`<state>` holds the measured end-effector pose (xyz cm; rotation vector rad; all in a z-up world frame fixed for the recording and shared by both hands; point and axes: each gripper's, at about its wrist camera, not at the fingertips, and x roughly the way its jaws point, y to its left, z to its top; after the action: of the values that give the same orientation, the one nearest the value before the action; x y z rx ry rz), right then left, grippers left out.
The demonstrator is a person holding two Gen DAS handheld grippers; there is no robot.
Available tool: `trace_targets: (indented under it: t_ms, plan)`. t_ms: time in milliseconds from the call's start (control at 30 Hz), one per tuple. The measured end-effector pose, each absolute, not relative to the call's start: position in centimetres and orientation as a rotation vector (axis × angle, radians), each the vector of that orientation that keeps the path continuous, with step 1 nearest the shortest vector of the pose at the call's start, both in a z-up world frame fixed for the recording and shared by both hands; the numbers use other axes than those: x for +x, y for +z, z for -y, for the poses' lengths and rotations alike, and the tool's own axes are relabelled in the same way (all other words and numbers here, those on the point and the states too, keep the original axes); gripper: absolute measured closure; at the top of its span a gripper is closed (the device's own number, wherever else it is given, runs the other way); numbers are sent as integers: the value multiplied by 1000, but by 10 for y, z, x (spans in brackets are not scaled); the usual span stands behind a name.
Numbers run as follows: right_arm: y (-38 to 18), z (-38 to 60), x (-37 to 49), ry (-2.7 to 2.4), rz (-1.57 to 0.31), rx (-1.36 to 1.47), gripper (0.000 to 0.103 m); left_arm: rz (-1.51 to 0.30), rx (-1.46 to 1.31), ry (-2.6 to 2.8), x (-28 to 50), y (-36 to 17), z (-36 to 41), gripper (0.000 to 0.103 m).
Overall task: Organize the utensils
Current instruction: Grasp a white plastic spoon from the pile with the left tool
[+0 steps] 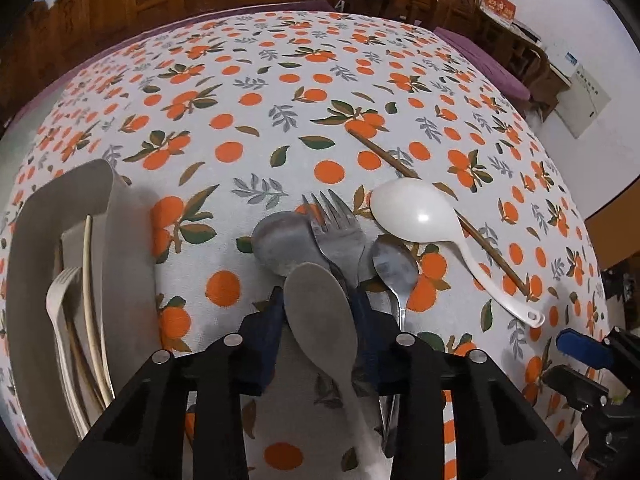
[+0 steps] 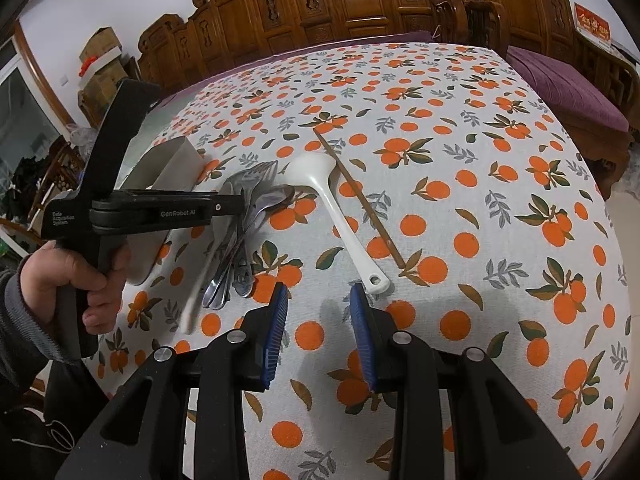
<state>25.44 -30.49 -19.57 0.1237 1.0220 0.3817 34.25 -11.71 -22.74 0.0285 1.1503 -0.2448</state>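
Observation:
My left gripper (image 1: 318, 300) is shut on a grey-white spoon (image 1: 320, 320), its bowl between the blue pads, over a pile of a metal spoon (image 1: 280, 242), a metal fork (image 1: 334, 226) and a smaller metal spoon (image 1: 394, 266). In the right wrist view the left gripper (image 2: 240, 204) holds the spoon (image 2: 200, 296) above that pile (image 2: 248, 216). A white ladle (image 1: 420, 212) (image 2: 332, 200) lies across a brown chopstick (image 1: 384, 156) (image 2: 360, 196). My right gripper (image 2: 318, 296) is open and empty, just short of the ladle's handle end.
A grey utensil tray (image 1: 32, 240) (image 2: 176, 160) at the left holds a pale fork (image 1: 60, 304) and pale chopsticks (image 1: 90, 280). The table has an orange-print cloth (image 2: 480, 200). Carved wooden chairs (image 2: 360, 0) stand behind it.

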Motion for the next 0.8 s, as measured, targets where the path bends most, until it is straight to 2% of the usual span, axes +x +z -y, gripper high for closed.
trace_targets:
  t_ms: [400,800]
  plan:
    - [-199,298,267,391,-1025,108,68,-1088,3,-293,320,-204,107,73]
    - [-213,272,335,409,-1039,8,68,-983,-6,-347,306,-168,105,74]
